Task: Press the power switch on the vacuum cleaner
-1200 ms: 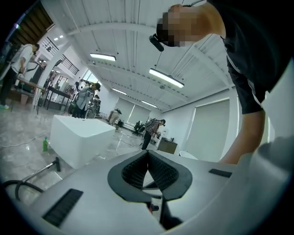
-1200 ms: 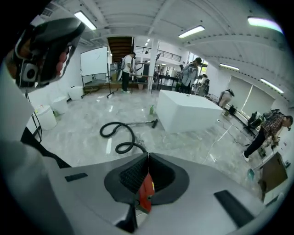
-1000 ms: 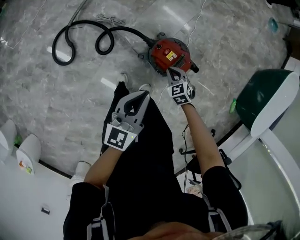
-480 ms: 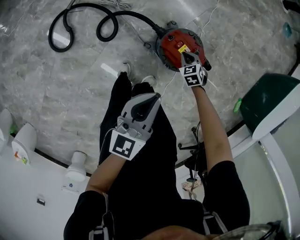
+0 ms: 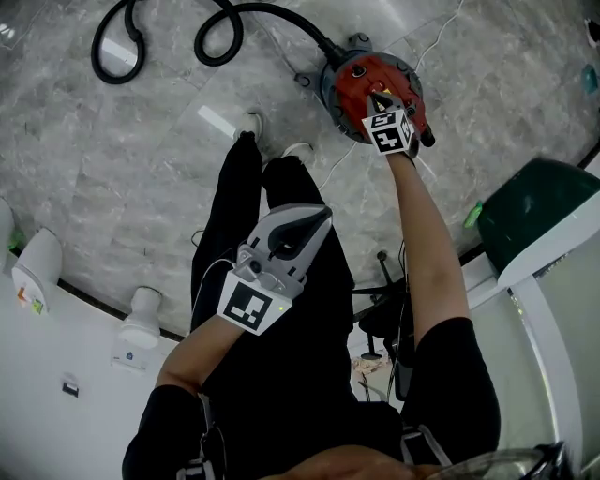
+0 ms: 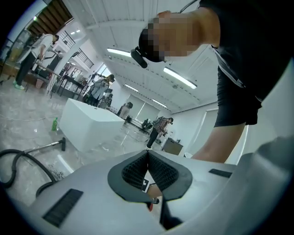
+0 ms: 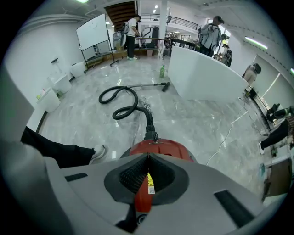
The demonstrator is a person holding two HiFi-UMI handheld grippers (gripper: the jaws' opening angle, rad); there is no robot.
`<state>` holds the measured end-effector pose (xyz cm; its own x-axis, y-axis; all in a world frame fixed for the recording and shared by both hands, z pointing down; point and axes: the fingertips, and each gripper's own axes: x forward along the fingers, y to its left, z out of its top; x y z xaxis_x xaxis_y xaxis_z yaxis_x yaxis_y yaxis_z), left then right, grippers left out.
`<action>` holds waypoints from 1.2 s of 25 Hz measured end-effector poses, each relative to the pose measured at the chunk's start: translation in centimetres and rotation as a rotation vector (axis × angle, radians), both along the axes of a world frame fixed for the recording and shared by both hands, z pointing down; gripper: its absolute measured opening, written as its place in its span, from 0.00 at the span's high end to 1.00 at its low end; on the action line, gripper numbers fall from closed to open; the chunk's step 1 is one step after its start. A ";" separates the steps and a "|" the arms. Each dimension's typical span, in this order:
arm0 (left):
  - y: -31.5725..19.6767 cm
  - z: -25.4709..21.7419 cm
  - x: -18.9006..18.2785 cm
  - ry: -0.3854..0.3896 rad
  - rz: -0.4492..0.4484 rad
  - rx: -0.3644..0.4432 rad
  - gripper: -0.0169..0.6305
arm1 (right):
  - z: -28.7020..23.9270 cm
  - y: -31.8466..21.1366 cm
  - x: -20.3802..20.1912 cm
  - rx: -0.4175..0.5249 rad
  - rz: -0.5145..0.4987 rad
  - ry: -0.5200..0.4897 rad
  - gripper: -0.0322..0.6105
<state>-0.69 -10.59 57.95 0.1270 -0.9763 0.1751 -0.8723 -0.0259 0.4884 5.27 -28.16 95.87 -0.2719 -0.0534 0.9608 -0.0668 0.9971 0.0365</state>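
**Right gripper over the red vacuum cleaner; both jaw pairs closed**

The red vacuum cleaner [image 5: 352, 82] is standing on the grey marble floor [image 5: 131, 178], in the upper centre-right of the head view. Its black hose [image 5: 220, 28] is being led off in loops towards the upper left of that frame. The right gripper [image 5: 378, 97] is being held out at full arm's stretch, with its tip over the red top of the machine. Its marker cube [image 5: 390, 132] is lying at the cleaner's lower edge. Contact between tip and casing cannot be confirmed. The power switch cannot be picked out.

In the right gripper view the jaws are being held fully together, pads meeting at the tip, and nothing is being gripped. The red casing is being seen directly beyond the tip. A yellow label [image 7: 150, 182] is showing through the opening behind the pads. In the upper centre of that view the wand [image 7: 147, 84] is lying on the floor beside a white counter [image 7: 206, 75], with a green bottle [image 7: 161, 71] near it.

The left gripper [image 5: 324, 215] is being held in the centre of the head view, over the person's black trouser legs [image 5: 234, 216] and well apart from the cleaner. In the left gripper view its jaws are likewise closed, with nothing between them.

Two white shoes [image 5: 253, 127] are being seen just to the lower left of the cleaner.
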 end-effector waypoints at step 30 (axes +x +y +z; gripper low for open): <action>-0.8 1.8 0.8 0.034 0.084 0.000 0.95 | 3.7 -0.2 0.7 -0.031 -0.019 0.048 0.92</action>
